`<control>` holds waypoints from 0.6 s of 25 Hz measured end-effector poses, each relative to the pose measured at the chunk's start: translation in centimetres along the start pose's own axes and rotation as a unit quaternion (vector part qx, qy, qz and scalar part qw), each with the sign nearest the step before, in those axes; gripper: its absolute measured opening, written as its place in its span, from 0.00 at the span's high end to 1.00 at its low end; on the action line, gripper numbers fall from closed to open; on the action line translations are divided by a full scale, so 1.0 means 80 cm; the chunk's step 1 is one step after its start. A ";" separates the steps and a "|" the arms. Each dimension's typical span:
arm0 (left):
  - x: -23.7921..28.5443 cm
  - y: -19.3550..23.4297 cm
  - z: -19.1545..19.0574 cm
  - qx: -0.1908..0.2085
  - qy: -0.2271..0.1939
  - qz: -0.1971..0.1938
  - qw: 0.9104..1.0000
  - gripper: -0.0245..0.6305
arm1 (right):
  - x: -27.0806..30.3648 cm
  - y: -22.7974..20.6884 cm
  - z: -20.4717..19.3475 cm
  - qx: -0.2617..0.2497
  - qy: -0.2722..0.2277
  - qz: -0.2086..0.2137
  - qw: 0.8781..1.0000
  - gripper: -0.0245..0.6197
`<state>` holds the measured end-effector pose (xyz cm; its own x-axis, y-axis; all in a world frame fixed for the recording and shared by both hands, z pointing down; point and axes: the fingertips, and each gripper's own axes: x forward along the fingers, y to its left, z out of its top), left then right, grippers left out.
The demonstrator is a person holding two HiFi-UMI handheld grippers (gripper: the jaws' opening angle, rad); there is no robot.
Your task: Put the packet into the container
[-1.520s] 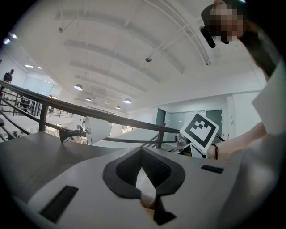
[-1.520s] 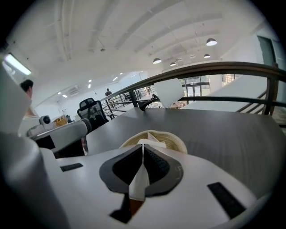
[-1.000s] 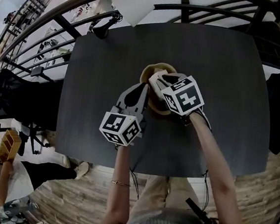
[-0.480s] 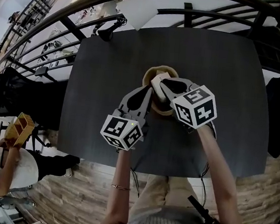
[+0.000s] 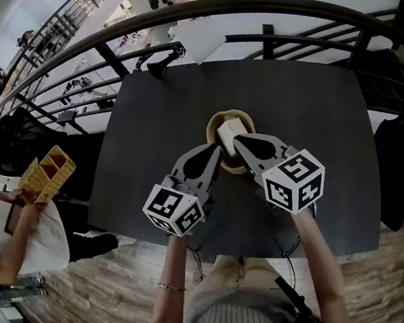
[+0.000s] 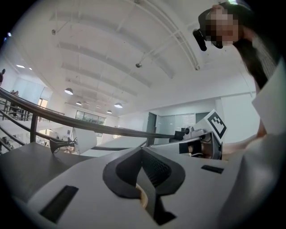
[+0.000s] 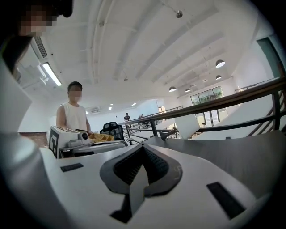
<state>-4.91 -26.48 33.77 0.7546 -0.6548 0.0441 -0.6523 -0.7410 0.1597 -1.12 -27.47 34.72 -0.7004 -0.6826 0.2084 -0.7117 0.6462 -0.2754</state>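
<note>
A tan round container (image 5: pixel 248 119) stands mid-table on the dark grey table (image 5: pixel 316 97). A white packet (image 5: pixel 228 130) lies over its opening, at the tip of my right gripper (image 5: pixel 236 141). In the right gripper view the right gripper (image 7: pixel 143 150) is shut, and a thin pale strip of the packet (image 7: pixel 136 190) is pinched between its pads. My left gripper (image 5: pixel 216 151) meets the container's near-left rim. In the left gripper view the left gripper (image 6: pixel 143 150) is shut, with the tan container rim (image 6: pixel 142 195) showing in the gap.
A black railing (image 5: pixel 204 7) curves round the table's far side. A small black lamp-like object (image 5: pixel 162 63) sits at the far-left corner. A person carrying a yellow wooden box (image 5: pixel 46 173) stands at the lower left, near a black chair (image 5: pixel 10 144).
My right gripper has drawn back toward me and to the right. The packet stays at its tip over the container. The bystander with the yellow box has moved closer.
</note>
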 end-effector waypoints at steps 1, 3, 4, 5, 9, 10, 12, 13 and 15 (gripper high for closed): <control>-0.002 -0.006 0.003 0.003 0.001 -0.006 1.000 0.95 | -0.006 0.006 0.003 0.002 -0.006 0.004 1.000 0.95; -0.008 -0.019 0.010 0.006 0.000 -0.016 1.000 0.95 | -0.019 0.017 0.009 0.003 -0.015 0.008 1.000 0.95; -0.010 -0.026 0.013 0.008 -0.001 -0.021 1.000 0.95 | -0.025 0.022 0.010 0.002 -0.019 0.010 1.000 0.95; -0.013 -0.032 0.015 0.009 -0.002 -0.025 1.000 0.95 | -0.031 0.027 0.011 0.002 -0.023 0.011 1.000 0.95; -0.023 -0.053 0.018 0.015 -0.001 -0.041 0.999 0.95 | -0.052 0.043 0.011 0.004 -0.038 0.014 0.999 0.95; -0.025 -0.057 0.018 0.015 0.000 -0.044 0.999 0.95 | -0.057 0.046 0.011 0.003 -0.040 0.013 0.999 0.95; -0.027 -0.063 0.018 0.018 0.001 -0.049 0.999 0.95 | -0.065 0.049 0.010 0.004 -0.043 0.011 0.999 0.95; -0.028 -0.066 0.019 0.019 0.001 -0.050 0.999 0.95 | -0.068 0.050 0.009 0.004 -0.045 0.011 0.999 0.95; -0.028 -0.069 0.019 0.020 0.000 -0.051 0.998 0.95 | -0.074 0.052 0.008 0.004 -0.048 0.010 0.999 0.95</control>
<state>-3.13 -21.12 31.25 0.8172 -0.5755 0.0300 -0.5744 -0.8092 0.1236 0.12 -20.97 31.75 -0.7058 -0.6993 0.1129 -0.6971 0.6573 -0.2865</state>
